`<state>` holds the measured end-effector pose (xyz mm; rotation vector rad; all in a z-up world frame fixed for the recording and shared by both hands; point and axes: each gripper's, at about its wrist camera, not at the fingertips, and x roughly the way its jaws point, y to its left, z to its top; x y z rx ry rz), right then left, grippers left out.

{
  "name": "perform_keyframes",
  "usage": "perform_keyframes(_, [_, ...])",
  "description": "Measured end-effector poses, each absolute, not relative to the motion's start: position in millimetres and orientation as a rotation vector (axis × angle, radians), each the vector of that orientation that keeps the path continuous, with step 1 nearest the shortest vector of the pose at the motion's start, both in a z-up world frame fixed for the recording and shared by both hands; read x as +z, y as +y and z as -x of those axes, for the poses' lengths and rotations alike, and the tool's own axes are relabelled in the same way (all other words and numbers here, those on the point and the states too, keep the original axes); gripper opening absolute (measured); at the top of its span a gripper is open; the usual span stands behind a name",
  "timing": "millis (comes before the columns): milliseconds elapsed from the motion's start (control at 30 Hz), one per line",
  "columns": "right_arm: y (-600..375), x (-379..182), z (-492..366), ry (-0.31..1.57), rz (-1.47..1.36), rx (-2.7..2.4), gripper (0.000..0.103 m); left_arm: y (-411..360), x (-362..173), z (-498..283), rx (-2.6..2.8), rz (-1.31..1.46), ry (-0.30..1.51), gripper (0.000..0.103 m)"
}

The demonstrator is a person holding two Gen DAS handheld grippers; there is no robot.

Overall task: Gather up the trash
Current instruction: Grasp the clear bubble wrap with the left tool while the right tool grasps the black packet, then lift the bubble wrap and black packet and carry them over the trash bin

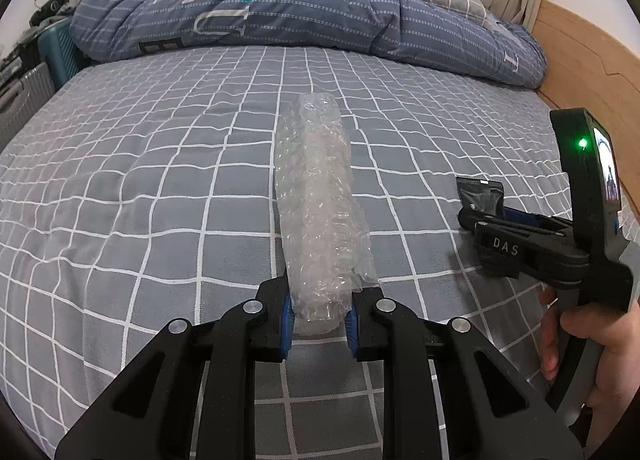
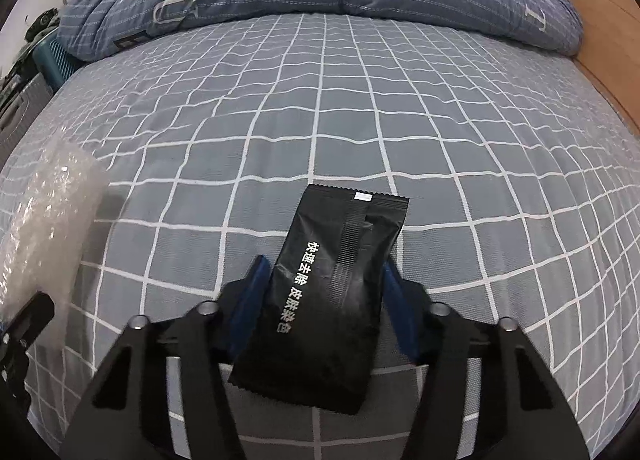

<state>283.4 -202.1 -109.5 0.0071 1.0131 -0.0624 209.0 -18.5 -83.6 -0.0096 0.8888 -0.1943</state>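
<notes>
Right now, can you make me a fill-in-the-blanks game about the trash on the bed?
1. The left gripper is shut on a roll of ____ wrap.
2. The packet between the right gripper's blue pads is coloured ____.
3. The grey sheet on the bed has a pattern of white ____.
4. The bunched-up quilt at the far end of the bed is coloured ____.

Missing words: bubble; black; squares; blue

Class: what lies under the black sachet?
Under the black sachet shows the grey checked bedsheet; the sheet directly beneath it is covered. The right claw's blue pads flank it.
</notes>
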Motion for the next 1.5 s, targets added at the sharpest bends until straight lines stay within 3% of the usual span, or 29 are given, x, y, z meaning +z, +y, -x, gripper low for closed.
perform_keyframes(67, [-201.6, -109.8, -282.2, 1.01, 0.014, -0.072, 0.035, -18.3, -83.7, -209.0, -0.194, 0.011, 0.889, 0.019])
perform_keyframes(367, [-207.6, -104.2, -279.9, 0.992, -0.022, -0.057, 0.026, -18.4, -85.3, -209.8, -0.195, 0.018, 0.894, 0.019])
perform_keyframes(1500, [-191.7, -29.2, -203.6, 0.829, 0.03, -0.03, 0.026, -18.0, -54.1, -167.2, -0.192, 0.03, 0.861, 0.019])
